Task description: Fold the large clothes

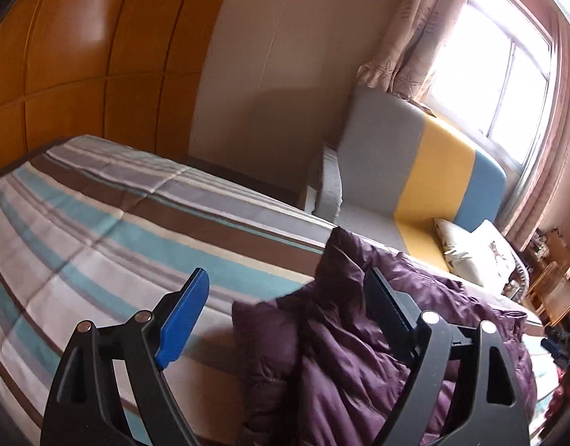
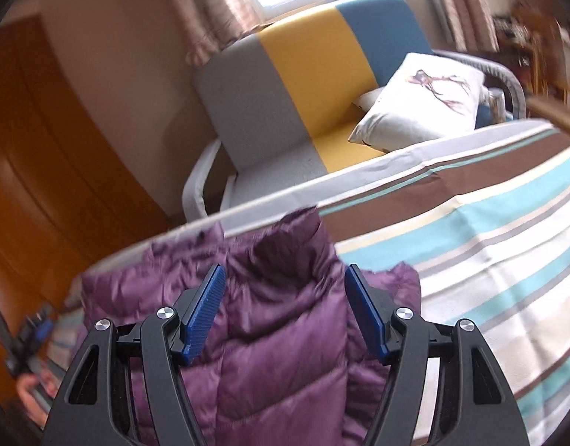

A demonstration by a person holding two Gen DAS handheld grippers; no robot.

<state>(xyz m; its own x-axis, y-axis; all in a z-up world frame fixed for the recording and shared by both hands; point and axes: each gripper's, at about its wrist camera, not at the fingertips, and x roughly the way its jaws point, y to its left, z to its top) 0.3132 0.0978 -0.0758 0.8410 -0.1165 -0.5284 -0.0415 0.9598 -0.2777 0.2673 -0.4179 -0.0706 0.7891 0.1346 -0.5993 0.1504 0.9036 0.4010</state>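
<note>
A purple quilted down jacket lies bunched on a striped bedspread. In the left wrist view my left gripper is open and empty, just above the jacket's left edge, with its right finger over the fabric. In the right wrist view the jacket lies near the bed's far edge with its collar standing up. My right gripper is open and empty, its jaws standing on either side of the collar area above the jacket. The striped bedspread extends to the right.
A grey, yellow and blue armchair with a white cushion stands past the bed, also in the right wrist view. Orange wardrobe doors are at the left. A window with curtains is behind the chair.
</note>
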